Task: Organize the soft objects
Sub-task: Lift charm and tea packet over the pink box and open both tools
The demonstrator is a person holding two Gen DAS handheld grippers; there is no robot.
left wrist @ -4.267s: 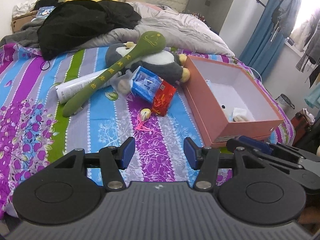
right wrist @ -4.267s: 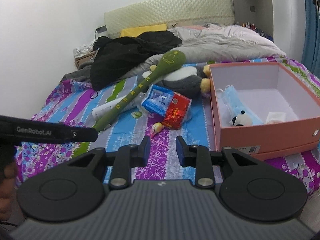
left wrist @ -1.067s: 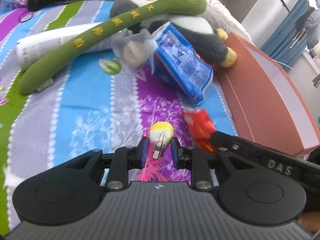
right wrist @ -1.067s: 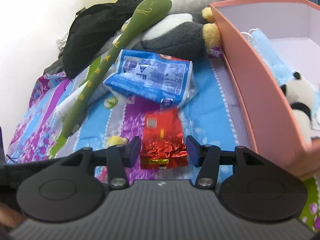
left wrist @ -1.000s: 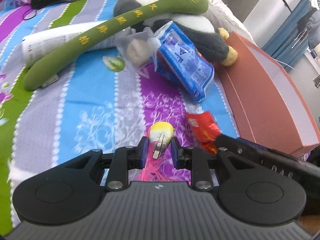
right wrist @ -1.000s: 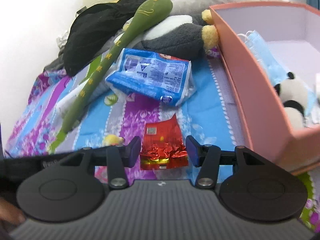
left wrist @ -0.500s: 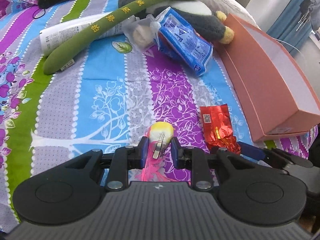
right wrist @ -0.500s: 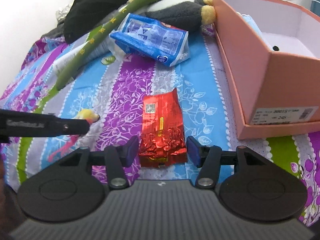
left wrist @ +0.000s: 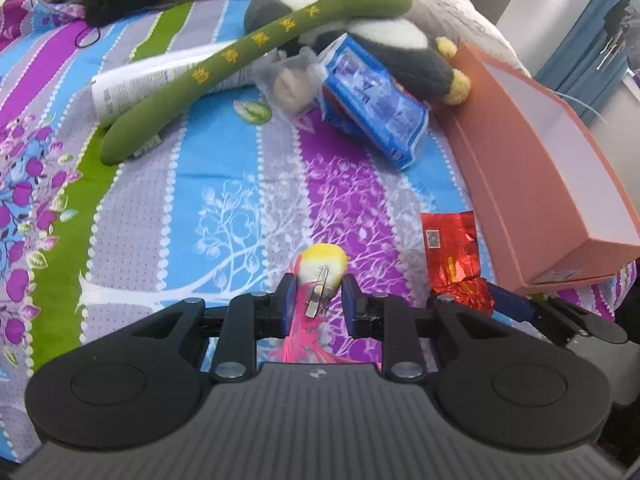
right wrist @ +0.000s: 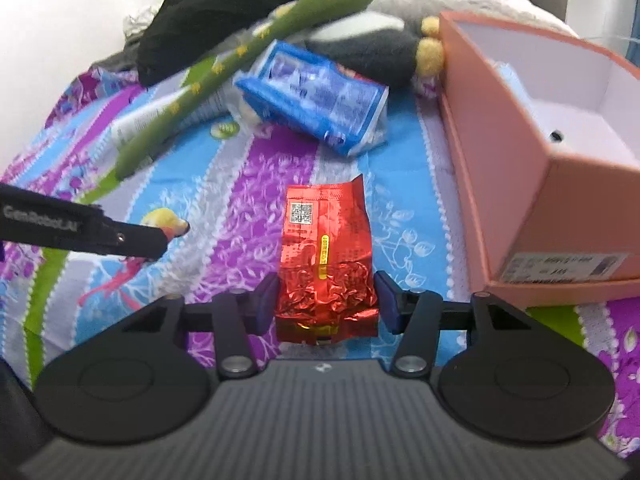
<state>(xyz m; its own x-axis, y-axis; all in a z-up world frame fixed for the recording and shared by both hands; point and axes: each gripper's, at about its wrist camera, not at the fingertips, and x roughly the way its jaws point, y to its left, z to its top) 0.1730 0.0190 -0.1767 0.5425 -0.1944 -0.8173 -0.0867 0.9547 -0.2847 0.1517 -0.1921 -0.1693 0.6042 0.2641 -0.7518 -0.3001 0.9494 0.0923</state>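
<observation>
While the left claw (left wrist: 316, 304) pinches the little yellow toy (left wrist: 322, 266) and the right claw (right wrist: 326, 304) pinches the red foil packet (right wrist: 325, 256) above the bed (left wrist: 224, 168), carry both slowly over the pink box (right wrist: 560, 216), then let go gently.

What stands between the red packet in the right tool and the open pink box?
Nothing visible. The red packet, held in the right tool, has only bare bedspread between it and the pink box. The box wall facing it must be cleared.
</observation>
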